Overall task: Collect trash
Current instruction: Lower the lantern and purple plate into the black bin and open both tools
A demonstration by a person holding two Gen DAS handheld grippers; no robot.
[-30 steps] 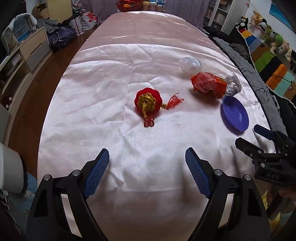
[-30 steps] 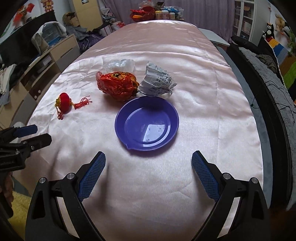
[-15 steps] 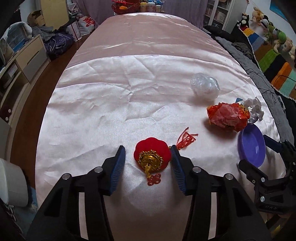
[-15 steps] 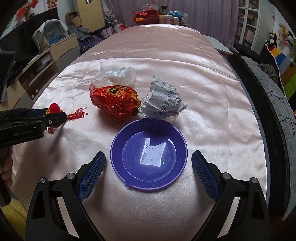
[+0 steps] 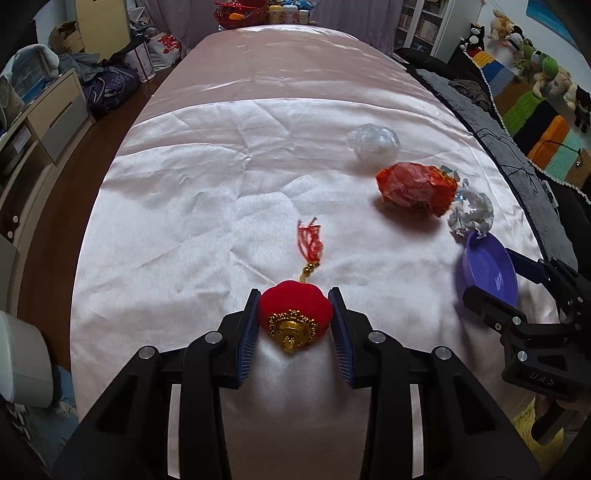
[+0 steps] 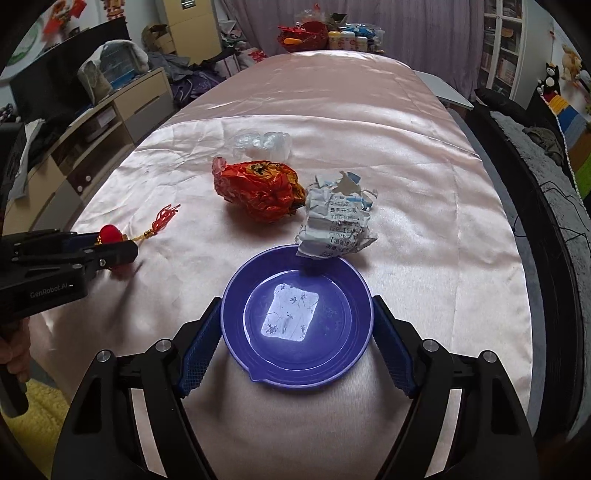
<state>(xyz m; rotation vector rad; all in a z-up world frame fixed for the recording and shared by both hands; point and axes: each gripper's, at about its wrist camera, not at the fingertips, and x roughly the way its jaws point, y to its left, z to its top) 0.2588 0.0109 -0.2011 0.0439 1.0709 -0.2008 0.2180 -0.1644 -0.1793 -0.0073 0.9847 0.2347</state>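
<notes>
My left gripper [image 5: 294, 325] is shut on a red lantern ornament [image 5: 293, 308] with a gold cap; its red tassel [image 5: 310, 242] trails forward on the pink cloth. My right gripper [image 6: 297, 332] has its pads against both sides of a purple plate [image 6: 236, 291] that lies on the cloth. Beyond the plate lie a crumpled white printed paper [image 6: 334, 225], a crumpled red-orange wrapper [image 6: 258, 188] and a clear plastic wad [image 6: 264, 142]. The left gripper [image 6: 122, 253] and the ornament [image 6: 110, 233] also show in the right wrist view.
The pink satin-covered table [image 5: 221, 166] runs far ahead. Bottles and a red basket [image 6: 306, 35] stand at its far end. Drawers [image 5: 44, 122] and bags line the left; a dark sofa [image 6: 554, 184] runs along the right.
My left gripper moved forward and closed on the red ornament. My right gripper moved forward around the purple plate and closed on its sides.
</notes>
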